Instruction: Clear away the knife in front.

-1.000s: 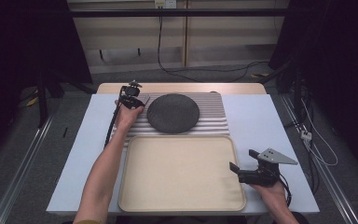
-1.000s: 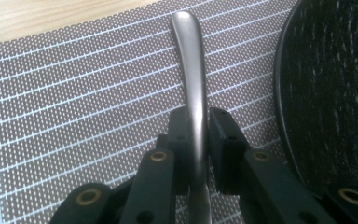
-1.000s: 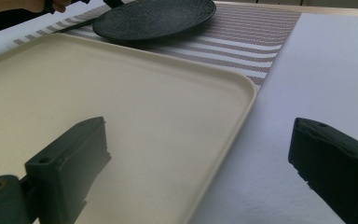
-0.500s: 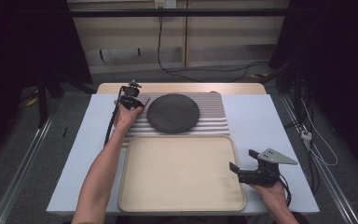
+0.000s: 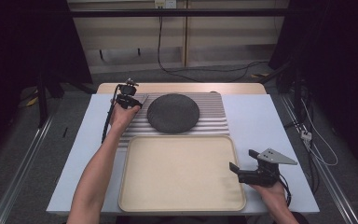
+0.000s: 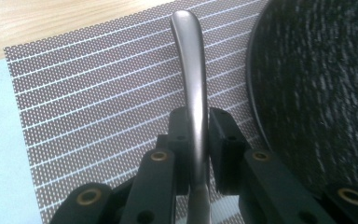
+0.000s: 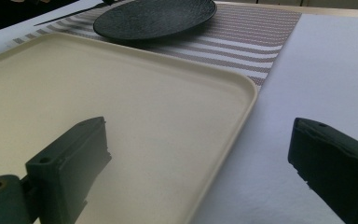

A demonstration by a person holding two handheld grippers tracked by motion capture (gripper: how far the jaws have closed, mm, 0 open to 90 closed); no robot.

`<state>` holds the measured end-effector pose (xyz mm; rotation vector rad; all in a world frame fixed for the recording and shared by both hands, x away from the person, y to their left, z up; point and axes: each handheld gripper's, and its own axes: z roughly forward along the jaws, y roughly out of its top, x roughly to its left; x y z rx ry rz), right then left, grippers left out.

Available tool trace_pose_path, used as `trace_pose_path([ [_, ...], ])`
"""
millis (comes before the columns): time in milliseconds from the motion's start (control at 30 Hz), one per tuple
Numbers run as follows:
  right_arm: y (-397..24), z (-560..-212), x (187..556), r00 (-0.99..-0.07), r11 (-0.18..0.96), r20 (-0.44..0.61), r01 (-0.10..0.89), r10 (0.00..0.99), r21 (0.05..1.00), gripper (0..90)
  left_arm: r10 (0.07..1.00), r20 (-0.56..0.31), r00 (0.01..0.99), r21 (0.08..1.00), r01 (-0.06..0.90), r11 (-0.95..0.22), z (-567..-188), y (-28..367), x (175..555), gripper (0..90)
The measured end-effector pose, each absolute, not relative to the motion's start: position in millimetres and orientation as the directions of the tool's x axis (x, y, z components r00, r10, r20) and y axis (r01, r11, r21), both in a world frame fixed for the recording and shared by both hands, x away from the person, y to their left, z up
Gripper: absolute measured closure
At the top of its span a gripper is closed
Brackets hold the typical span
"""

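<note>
A slim metal utensil handle [image 6: 192,93], smooth and gently curved, is clamped between the two black jaws of the left gripper [image 6: 196,140]. Its working end is hidden, though the high view hints at fork tines [image 5: 144,98] beside the gripper. The piece hangs over the left part of a striped woven placemat [image 6: 98,102], just left of a dark, textured round plate [image 6: 317,93], at the far side of the table.

The utensil looks light, rigid and unlikely to break, but its polished steel is probably slippery and, being narrow, it could pivot in the pads. The grip sits partway along the handle; a hold near the balance point, squarely across the flat faces, would likely be steadiest.

In front of the placemat lies a large cream tray [image 5: 182,175] with a raised rim. The right gripper [image 5: 240,169] rests at the tray's right edge on the pale blue table [image 5: 270,121], its jaws wide apart and holding nothing.
</note>
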<state>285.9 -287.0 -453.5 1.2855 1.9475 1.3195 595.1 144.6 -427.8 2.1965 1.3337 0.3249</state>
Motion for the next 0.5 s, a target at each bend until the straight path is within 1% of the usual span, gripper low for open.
trace_pose_path([
  [500,-287.1,-452.7,285.0,-0.467,0.111,0.118,0.435,0.876,0.894,5.4,0.855,-0.072,0.514,0.593,0.711,-0.378,-418.8,146.1,574.2,79.9],
])
